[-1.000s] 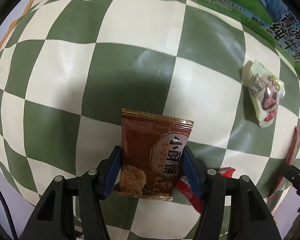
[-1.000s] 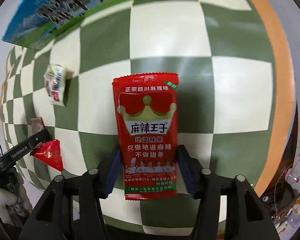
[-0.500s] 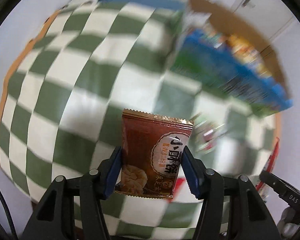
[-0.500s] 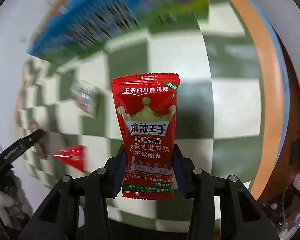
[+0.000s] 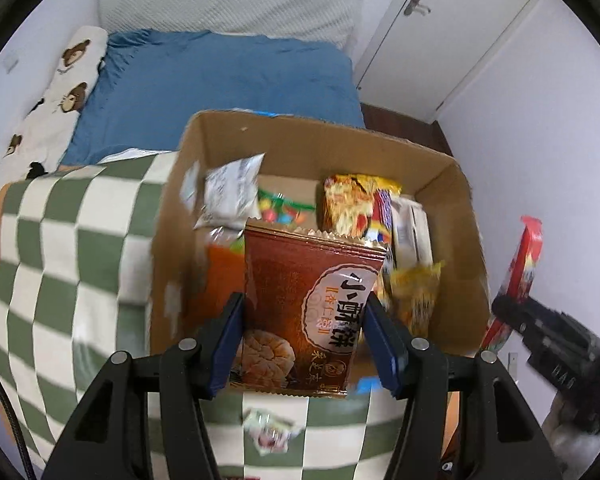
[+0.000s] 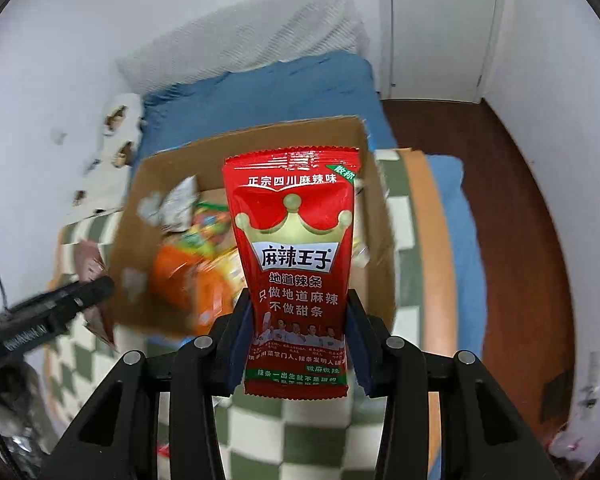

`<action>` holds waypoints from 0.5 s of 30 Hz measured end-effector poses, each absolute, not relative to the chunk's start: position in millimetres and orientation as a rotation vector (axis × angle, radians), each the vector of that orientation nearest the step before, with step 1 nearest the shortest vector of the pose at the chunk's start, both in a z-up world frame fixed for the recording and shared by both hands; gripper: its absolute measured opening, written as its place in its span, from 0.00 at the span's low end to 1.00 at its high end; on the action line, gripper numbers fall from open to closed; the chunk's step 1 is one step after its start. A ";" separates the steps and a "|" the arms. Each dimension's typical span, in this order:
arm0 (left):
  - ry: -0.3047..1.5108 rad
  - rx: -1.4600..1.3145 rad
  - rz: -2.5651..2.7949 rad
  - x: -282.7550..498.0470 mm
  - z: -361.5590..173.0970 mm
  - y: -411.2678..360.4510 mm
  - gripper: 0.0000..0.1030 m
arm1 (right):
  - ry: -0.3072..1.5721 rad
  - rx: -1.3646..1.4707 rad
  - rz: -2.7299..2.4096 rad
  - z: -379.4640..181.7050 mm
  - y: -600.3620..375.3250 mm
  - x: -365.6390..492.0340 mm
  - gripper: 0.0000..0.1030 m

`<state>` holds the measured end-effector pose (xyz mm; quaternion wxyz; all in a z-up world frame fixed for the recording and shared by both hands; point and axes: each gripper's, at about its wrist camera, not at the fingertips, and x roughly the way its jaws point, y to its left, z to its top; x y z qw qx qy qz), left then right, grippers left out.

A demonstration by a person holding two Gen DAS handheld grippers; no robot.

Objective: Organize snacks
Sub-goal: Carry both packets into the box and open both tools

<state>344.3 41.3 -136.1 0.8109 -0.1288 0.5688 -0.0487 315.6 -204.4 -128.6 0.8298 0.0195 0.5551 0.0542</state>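
My left gripper [image 5: 304, 344] is shut on a brown cookie packet [image 5: 308, 304] and holds it in the air in front of an open cardboard box [image 5: 324, 144] that holds several snack packs. My right gripper [image 6: 298, 344] is shut on a red spicy-strip packet [image 6: 296, 264], raised before the same box [image 6: 260, 148]. The right gripper with its red packet [image 5: 520, 276] shows at the right edge of the left wrist view. The left gripper [image 6: 52, 312] shows at the left of the right wrist view.
The box stands on a green-and-white checkered cloth [image 5: 60, 248]. A small pale snack [image 5: 270, 432] lies on the cloth near me. Behind are a blue bed [image 5: 220, 80], a bear-print pillow [image 5: 56, 112], a white door [image 6: 440, 20] and dark wood floor [image 6: 520, 208].
Both grippers have lifted their packets off the cloth and swung up to face the box. The views went from looking down at the table to looking over the box and the room.
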 end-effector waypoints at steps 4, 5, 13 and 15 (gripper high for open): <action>1.253 -0.222 -0.075 386.4 -154.9 30.6 0.54 | 1.218 -0.013 0.070 -151.1 -201.2 348.3 0.44; 1.265 -0.217 -0.073 394.6 -160.9 27.8 0.54 | 1.225 -0.021 0.063 -157.7 -201.5 350.2 0.44; 1.369 -0.147 -0.097 435.4 -203.8 5.5 0.61 | 1.346 0.005 0.047 -197.3 -207.3 379.9 0.51; 1.374 -0.148 -0.097 441.8 -209.8 4.1 0.79 | 1.351 0.021 0.055 -200.7 -211.3 378.6 0.65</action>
